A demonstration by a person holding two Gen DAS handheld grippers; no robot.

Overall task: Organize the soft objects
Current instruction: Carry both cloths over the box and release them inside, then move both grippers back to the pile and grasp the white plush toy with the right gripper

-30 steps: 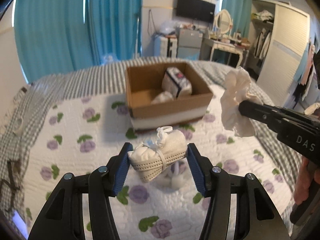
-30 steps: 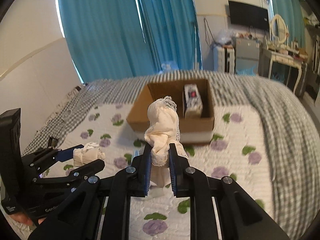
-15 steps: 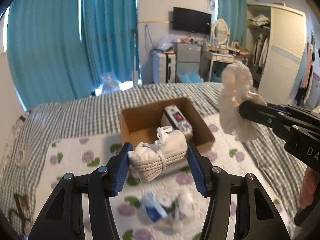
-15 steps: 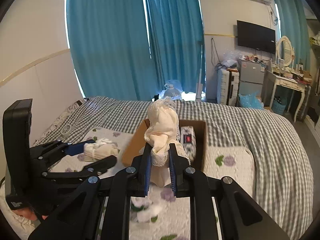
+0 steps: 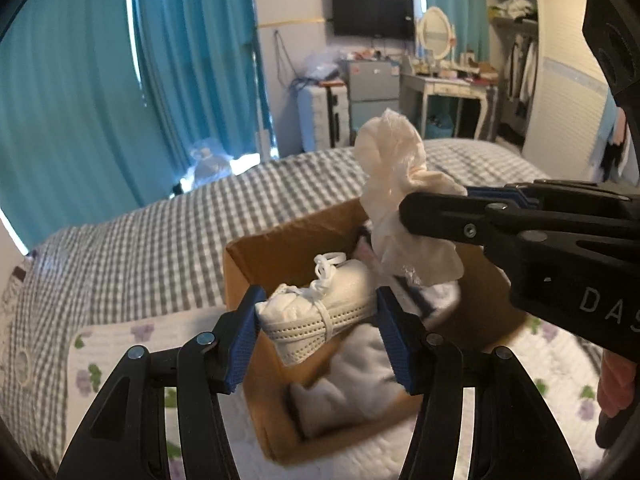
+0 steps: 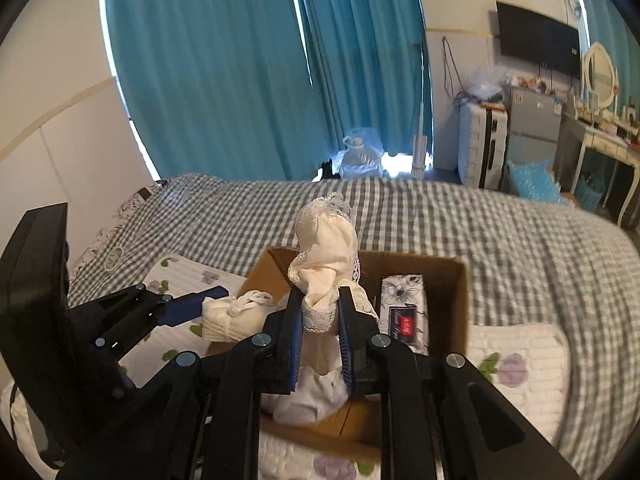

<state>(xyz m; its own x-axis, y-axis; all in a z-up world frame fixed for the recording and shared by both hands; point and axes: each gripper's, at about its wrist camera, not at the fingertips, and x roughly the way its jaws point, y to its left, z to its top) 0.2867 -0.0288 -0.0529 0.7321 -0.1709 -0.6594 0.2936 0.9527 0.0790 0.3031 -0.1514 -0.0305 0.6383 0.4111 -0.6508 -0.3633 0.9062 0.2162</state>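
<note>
My left gripper [image 5: 318, 314] is shut on a rolled white bundle tied with a strap [image 5: 320, 314] and holds it over the near left part of an open cardboard box [image 5: 244, 264]. My right gripper [image 6: 320, 320] is shut on a cream lace-trimmed garment [image 6: 326, 246] and holds it above the same box [image 6: 456, 296]. From the left wrist the right gripper [image 5: 404, 208] and its garment [image 5: 396, 184] hang over the box's far side. The left gripper [image 6: 202, 306] and its bundle [image 6: 232, 314] show at the box's left edge. White soft items [image 5: 360, 380] lie inside.
A patterned packet [image 6: 404, 312] stands in the box's right part. The box sits on a floral quilt [image 6: 520, 364] over a grey checked bedspread [image 6: 500, 232]. Teal curtains, a dresser and a wardrobe stand beyond the bed.
Both grippers have moved forward and down from above the quilt to over the box, each still holding its item. The box now fills the lower middle of both views.
</note>
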